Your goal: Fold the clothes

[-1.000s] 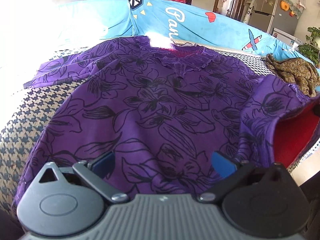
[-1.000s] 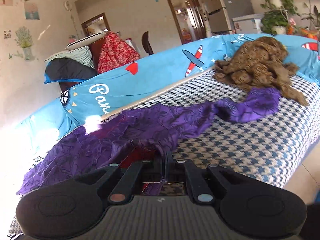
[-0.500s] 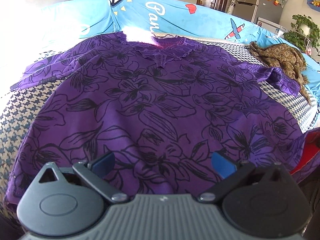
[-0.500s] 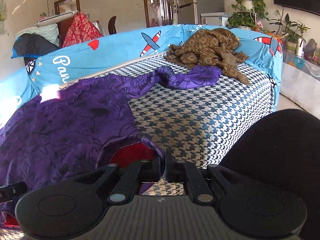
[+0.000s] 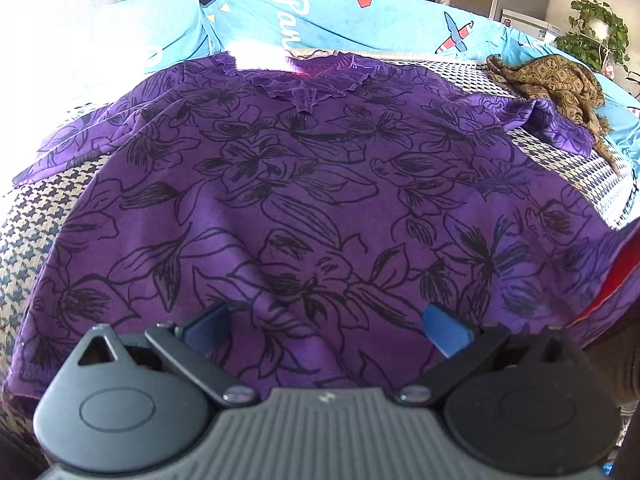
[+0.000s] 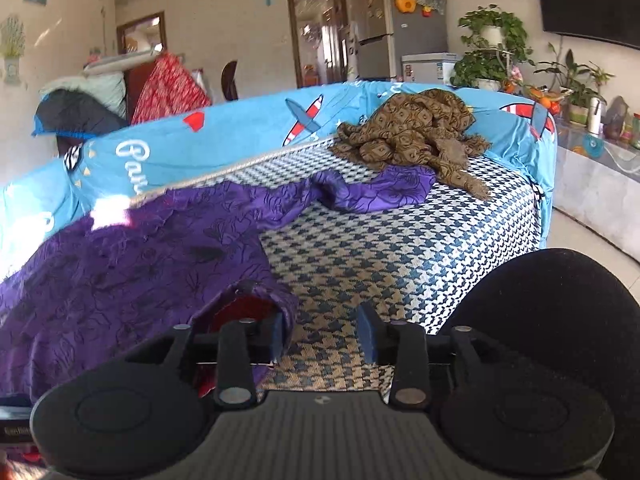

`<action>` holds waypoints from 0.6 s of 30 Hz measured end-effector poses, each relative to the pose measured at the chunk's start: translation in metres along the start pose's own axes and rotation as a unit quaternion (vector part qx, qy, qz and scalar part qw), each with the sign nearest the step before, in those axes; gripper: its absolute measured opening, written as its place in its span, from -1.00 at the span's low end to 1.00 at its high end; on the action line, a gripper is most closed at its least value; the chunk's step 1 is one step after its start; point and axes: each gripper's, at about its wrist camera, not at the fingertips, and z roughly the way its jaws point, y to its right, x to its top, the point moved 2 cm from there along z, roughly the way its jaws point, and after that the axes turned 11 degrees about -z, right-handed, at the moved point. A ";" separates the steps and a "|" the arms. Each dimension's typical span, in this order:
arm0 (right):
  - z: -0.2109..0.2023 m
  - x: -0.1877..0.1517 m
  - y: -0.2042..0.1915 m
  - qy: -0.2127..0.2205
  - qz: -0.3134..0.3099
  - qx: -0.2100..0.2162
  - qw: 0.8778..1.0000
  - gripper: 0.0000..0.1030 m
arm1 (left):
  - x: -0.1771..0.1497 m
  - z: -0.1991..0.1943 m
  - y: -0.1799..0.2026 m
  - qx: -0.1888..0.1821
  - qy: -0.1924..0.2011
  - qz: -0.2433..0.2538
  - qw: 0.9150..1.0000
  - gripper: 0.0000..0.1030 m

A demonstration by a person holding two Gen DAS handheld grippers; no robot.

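While the purple floral top [image 5: 288,208] is spread flat on the houndstooth bed [image 6: 400,248], the left claw [image 5: 324,324] is held wide open above its hem; the right claw [image 6: 322,332] is opening, nothing gripped, the hem just beside one finger.

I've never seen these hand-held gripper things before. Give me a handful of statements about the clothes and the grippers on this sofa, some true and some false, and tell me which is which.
1. The purple floral top lies spread out with its neckline toward the sofa's backrest. True.
2. The brown patterned garment is neatly folded. False: it sits in a crumpled heap by the blue sofa cover.
3. The right gripper is clamped on the top's hem. False: its jaws are opening, with only the checked seat cover showing between them; the hem lies against the left finger.
4. The left gripper is open above the purple top. True.
5. The top has a green lining. False: the lining showing at the hem is red.
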 end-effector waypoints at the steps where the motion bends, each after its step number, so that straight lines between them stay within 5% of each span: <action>1: -0.001 -0.002 -0.003 -0.010 -0.015 0.005 1.000 -0.20 | 0.001 0.000 0.000 -0.001 0.001 -0.002 1.000 1.00; 12: -0.025 -0.004 -0.002 -0.001 -0.035 0.029 0.999 0.11 | 0.005 -0.001 -0.007 0.001 0.010 -0.025 1.000 1.00; 18: 0.008 0.012 -0.017 0.017 -0.005 0.089 0.996 0.12 | 0.004 -0.001 -0.008 0.008 0.012 -0.022 1.000 1.00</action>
